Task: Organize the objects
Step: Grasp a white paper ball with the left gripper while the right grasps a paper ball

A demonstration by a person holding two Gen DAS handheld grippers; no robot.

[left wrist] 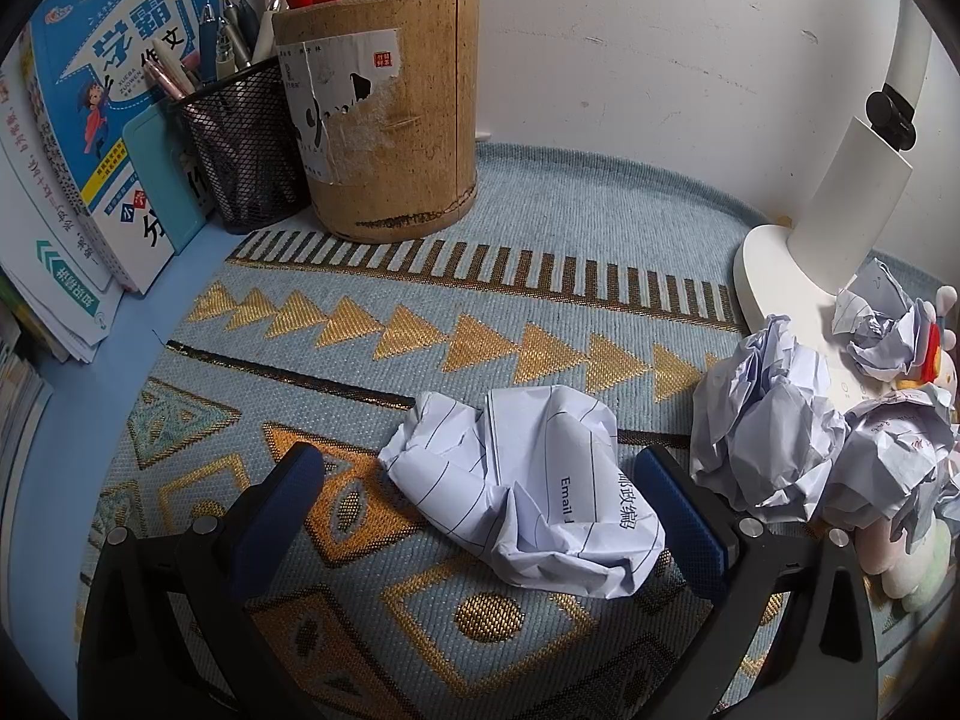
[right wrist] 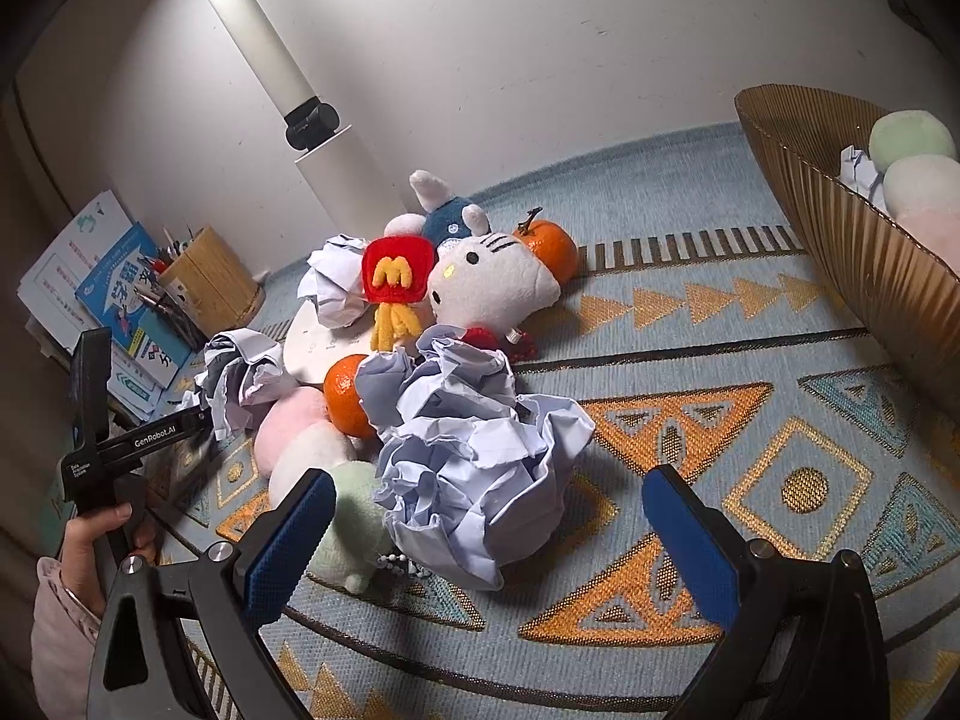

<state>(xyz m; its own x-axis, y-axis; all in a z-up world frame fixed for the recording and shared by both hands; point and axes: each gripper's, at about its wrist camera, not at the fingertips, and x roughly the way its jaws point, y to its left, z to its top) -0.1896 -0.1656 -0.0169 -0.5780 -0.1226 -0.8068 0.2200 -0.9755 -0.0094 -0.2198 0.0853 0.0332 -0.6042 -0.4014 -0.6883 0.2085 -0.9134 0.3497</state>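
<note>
Two grippers appear, one per view, both with blue-padded fingers spread wide apart and clamping nothing. The left gripper (left wrist: 480, 516) straddles a crumpled sheet of lined paper (left wrist: 528, 486) lying on the patterned mat (left wrist: 420, 276); the sheet's long axis runs from about 10 o'clock to 4 o'clock, its right end just beside the right finger, and it bears the printed word "Email" plus Chinese characters. Three further paper balls (left wrist: 774, 420) cluster at 3 o'clock, around the white lamp base (left wrist: 774, 276). Two pen holders stand at 11 o'clock, touching: a black mesh cup (left wrist: 246, 150) and a bamboo cylinder (left wrist: 390, 114) with a torn label. One blue workbook (left wrist: 114, 90) with Chinese title characters leans at 10 o'clock, among other books.

The right gripper (right wrist: 486, 528) frames a large crumpled paper ball (right wrist: 474, 456), near the left finger and apart from the right one. Beyond it, toward 12 o'clock, lie two tangerines (right wrist: 552, 246), one white cat plush (right wrist: 498, 288) with a red pouch marked "M" (right wrist: 396, 270), one blue plush (right wrist: 450, 216), and a three-lobed pink, white and green plush (right wrist: 312, 450). One ribbed brown basket (right wrist: 852, 252) at 2 o'clock holds pastel plush balls and one paper ball. At 9 o'clock a hand (right wrist: 108, 534) grips the other tool, marked "GenRobot.AI".
</note>
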